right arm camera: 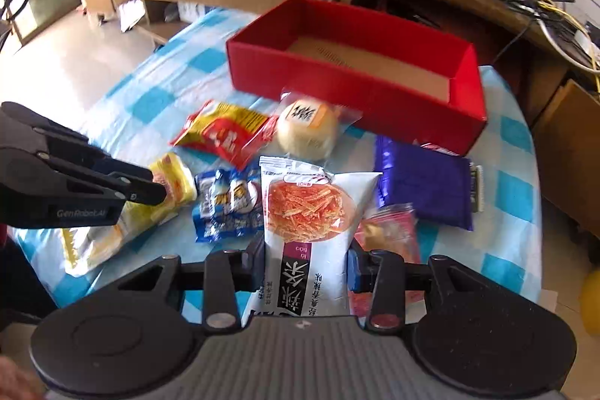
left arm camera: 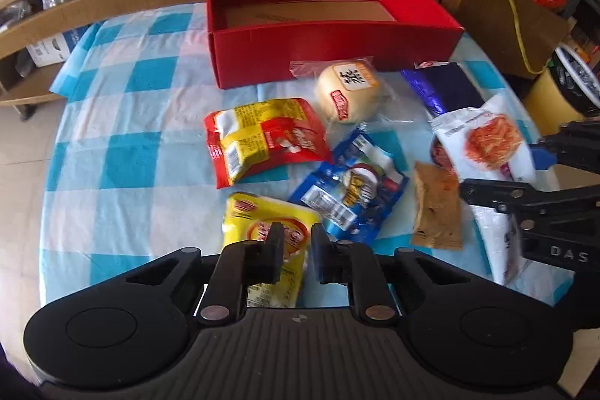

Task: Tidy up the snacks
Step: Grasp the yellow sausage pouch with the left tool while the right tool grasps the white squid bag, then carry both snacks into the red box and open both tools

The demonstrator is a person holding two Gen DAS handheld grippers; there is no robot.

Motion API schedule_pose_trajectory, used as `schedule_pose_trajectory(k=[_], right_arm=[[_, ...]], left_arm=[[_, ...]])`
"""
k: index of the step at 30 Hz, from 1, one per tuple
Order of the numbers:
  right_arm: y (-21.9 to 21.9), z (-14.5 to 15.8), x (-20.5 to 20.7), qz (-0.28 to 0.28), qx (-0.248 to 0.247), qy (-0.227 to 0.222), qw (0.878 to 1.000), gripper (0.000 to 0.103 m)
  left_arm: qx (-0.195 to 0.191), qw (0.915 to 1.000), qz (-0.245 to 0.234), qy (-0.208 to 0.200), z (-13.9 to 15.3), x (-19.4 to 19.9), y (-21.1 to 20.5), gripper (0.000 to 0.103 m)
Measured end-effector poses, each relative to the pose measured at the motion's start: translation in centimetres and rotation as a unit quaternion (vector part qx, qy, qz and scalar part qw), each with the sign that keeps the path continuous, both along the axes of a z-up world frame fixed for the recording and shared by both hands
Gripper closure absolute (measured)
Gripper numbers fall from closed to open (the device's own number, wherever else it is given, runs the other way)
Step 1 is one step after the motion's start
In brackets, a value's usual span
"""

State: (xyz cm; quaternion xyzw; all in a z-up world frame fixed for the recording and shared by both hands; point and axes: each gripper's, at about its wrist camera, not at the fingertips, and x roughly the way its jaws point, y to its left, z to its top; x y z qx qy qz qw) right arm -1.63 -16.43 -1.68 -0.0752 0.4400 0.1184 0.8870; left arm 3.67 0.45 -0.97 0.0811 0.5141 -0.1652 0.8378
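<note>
Lying between right claw fingers, white snack packet

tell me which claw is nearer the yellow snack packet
Left. The left claw sits right over the yellow snack packet, its jaws a narrow gap apart. The right claw is off to the side, straddling the white spicy-strip bag.

Red box with brown floor; blue-and-white checked cloth; yellow packet, purple packet, and a white pouch, its orange picture possibly noodles.
</note>
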Motion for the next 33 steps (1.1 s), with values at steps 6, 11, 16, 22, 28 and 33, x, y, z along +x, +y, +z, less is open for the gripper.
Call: schedule_pose_trajectory(k=[6,11,16,22,28,33], right_arm=[[-0.5,-0.9,0.7,-0.005,0.010,0.017,1.000,0.035],[-0.3,-1.6,0.9,0.003,0.016,0.029,0.999,0.035],[-0.4,-1.4,0.9,0.001,0.023,0.029,0.999,0.035],[-0.5,-0.1,0.0,0.004,0.030,0.006,1.000,0.035],[-0.9,1.2,-0.6,-0.001,0.035,-0.017,0.999,0.035],[-1.3,1.5,-0.5,-0.010,0.042,-0.022,0.999,0.035]], left_arm=[[0.021,0.9996,-0.018,-0.001,-1.1,0.0,0.2,0.027],[0.073,0.9969,-0.030,0.005,-3.5,0.3,0.7,0.011],[0.047,0.9988,-0.005,0.017,-3.7,0.5,2.0,0.026],[0.039,0.9988,0.024,0.014,-2.8,-0.4,1.6,0.041],[0.019,0.9986,0.048,0.010,-1.1,-0.7,1.1,0.045],[0.002,0.9994,0.033,-0.008,0.1,-0.3,0.1,0.046]])
